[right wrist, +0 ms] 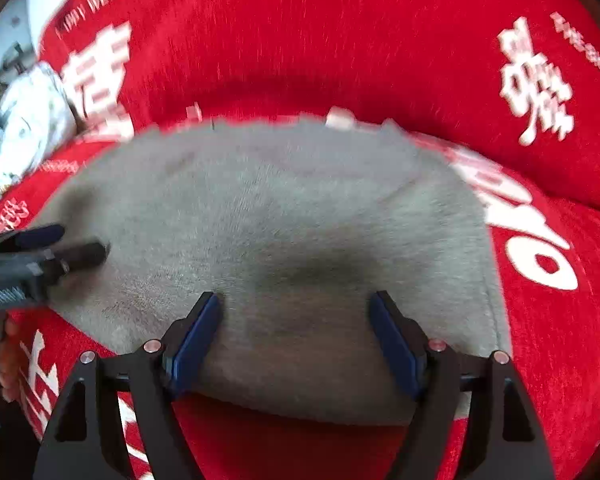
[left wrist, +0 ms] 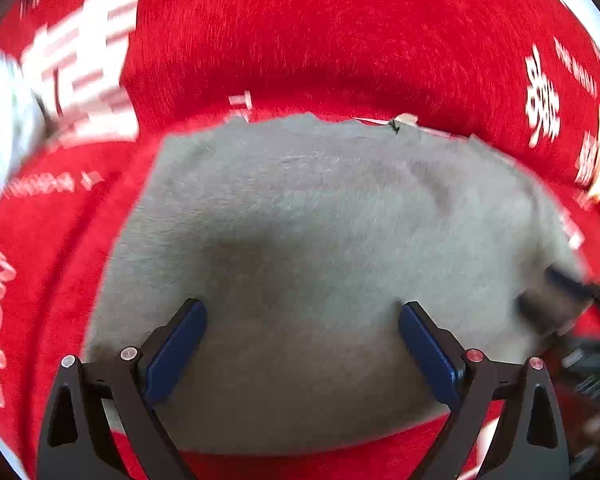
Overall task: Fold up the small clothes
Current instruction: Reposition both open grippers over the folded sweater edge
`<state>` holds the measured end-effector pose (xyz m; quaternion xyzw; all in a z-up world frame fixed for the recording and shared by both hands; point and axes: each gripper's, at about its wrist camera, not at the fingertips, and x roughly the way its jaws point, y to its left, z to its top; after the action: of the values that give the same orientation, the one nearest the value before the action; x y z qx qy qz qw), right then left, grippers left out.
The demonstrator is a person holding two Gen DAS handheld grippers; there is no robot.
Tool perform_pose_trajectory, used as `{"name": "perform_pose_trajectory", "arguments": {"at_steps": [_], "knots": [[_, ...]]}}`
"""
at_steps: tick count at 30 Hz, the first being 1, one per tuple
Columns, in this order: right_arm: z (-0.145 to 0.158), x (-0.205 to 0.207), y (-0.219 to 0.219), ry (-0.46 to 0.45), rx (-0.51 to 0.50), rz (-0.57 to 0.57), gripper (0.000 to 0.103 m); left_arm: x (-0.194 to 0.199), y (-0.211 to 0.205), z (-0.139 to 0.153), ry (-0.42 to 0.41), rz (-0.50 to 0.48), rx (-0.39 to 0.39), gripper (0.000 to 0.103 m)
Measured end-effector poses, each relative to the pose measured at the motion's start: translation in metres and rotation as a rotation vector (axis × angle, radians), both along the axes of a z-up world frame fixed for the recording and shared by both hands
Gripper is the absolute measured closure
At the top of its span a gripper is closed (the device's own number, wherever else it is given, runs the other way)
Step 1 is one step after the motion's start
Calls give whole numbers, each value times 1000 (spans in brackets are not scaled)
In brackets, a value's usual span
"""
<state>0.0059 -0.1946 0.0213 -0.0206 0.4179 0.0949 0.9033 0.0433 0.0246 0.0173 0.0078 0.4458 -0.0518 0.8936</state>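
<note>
Two fisheye cameras, one mounted on each gripper, look forward and steeply down along their own blue-padded fingers at close range. The left wrist view frames the left gripper (left wrist: 303,312) low in the picture; the right wrist view does the same with the right gripper (right wrist: 296,304). Both views share the same grey garment (left wrist: 320,240), spread on a red cover with white lettering (left wrist: 300,32). Each camera catches the other gripper at its frame's edge, placing the pair side by side.
</note>
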Motion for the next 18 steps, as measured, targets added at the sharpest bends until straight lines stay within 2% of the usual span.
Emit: {"name": "perform_pose_trajectory", "arguments": {"at_steps": [1, 7, 18], "knots": [[-1, -1, -6, 3, -6, -19, 22, -4, -1, -1, -12, 2, 20, 0], [4, -9, -42, 8, 14, -100, 22, -12, 8, -1, -23, 20, -4, 0], [0, -11, -45, -1, 3, -63, 20, -23, 26, -1, -5, 28, -16, 0]]}}
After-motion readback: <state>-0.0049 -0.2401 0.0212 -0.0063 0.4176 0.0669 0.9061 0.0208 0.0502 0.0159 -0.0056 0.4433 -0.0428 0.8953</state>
